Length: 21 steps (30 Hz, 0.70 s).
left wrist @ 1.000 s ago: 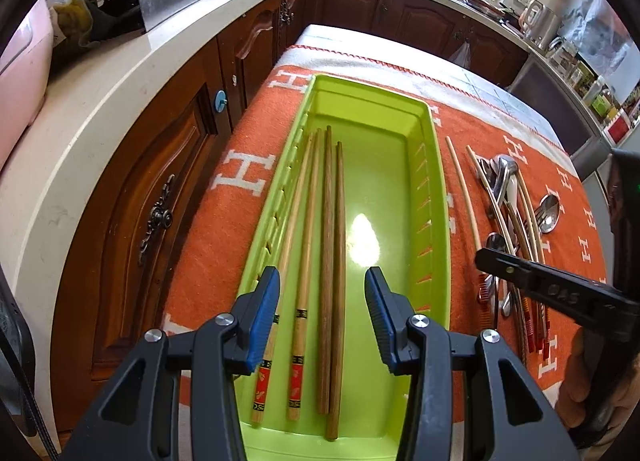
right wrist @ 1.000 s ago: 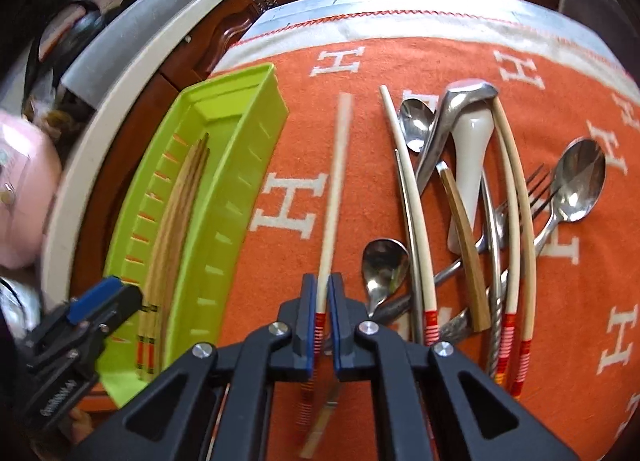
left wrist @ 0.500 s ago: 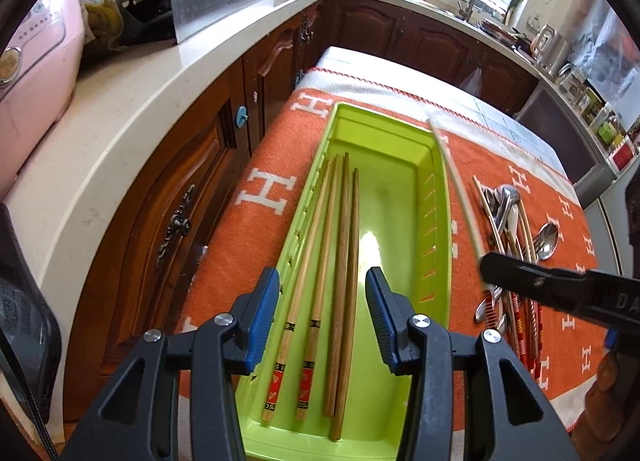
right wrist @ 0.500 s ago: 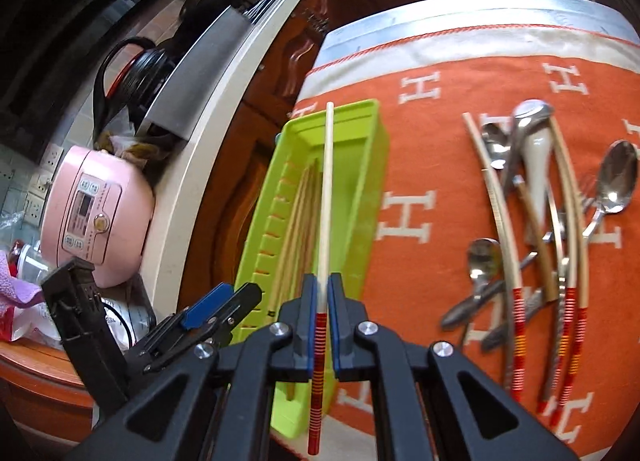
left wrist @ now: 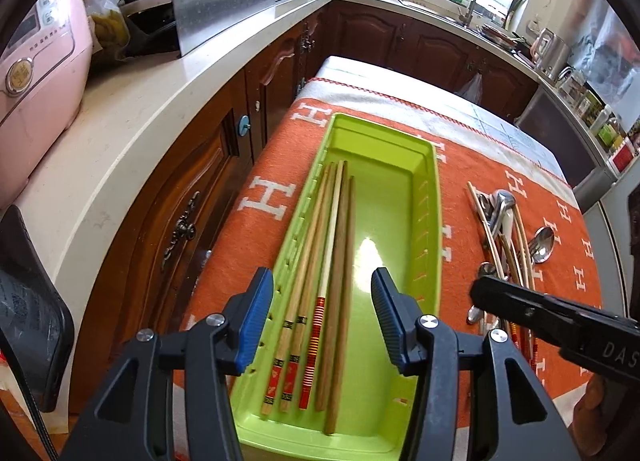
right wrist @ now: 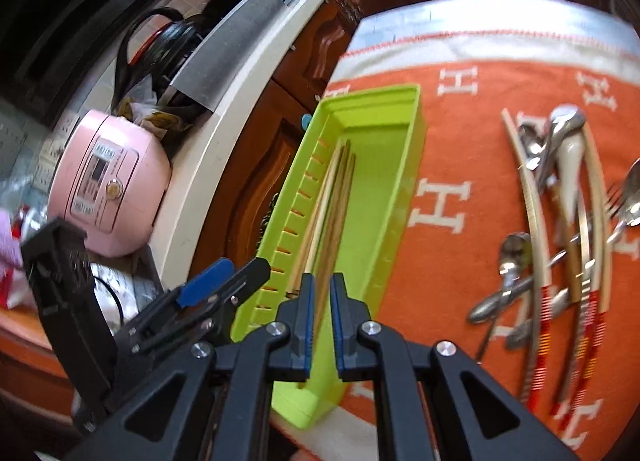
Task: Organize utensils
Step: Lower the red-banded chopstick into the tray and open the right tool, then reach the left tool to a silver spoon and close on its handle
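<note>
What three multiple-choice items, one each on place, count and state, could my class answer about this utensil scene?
1. Where do the spoons and forks lie?
A in the green tray
B on the orange cloth beside the tray
C on the white counter

2. How many chopsticks are in the green tray?
A three
B five
C eight

3. How do the chopsticks in the tray lie?
A standing upright
B crossed in a heap
C flat, along its length

Answers:
1 B, they rest on the cloth, outside the tray.
2 B, five sticks show in the left wrist view.
3 C, all run lengthwise on the tray floor.
</note>
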Tool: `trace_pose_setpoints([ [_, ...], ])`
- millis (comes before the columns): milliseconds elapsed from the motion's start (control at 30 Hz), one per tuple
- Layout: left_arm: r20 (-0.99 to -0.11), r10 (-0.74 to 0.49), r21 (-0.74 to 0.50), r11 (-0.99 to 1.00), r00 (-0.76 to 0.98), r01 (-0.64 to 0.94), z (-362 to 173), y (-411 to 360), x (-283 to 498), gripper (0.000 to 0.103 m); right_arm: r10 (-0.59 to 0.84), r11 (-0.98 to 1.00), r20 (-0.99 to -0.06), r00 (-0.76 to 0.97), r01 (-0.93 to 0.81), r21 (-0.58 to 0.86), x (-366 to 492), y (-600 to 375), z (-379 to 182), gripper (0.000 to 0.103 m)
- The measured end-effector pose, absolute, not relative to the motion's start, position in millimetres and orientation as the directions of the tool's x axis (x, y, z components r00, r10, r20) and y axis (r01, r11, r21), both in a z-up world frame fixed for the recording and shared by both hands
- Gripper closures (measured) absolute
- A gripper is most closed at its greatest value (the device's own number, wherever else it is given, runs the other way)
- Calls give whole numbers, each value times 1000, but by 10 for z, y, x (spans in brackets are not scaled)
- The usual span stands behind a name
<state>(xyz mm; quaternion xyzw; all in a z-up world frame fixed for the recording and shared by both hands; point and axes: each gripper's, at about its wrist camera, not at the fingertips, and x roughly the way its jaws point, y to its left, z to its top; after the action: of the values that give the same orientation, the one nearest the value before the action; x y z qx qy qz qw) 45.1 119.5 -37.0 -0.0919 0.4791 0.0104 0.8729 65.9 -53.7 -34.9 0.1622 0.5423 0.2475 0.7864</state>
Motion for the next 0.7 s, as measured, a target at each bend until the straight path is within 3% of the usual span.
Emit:
trace_pose_setpoints([
  [367, -838, -111, -126, 992, 534, 8, -270, 724, 376, 54, 423, 906, -785, 452, -239, 350, 331, -1196, -139, 95],
  [700, -847, -219, -172, 975, 485, 140, -268, 125, 395, 54, 345, 937, -788, 510, -133, 324, 106, -1800, -210, 95],
])
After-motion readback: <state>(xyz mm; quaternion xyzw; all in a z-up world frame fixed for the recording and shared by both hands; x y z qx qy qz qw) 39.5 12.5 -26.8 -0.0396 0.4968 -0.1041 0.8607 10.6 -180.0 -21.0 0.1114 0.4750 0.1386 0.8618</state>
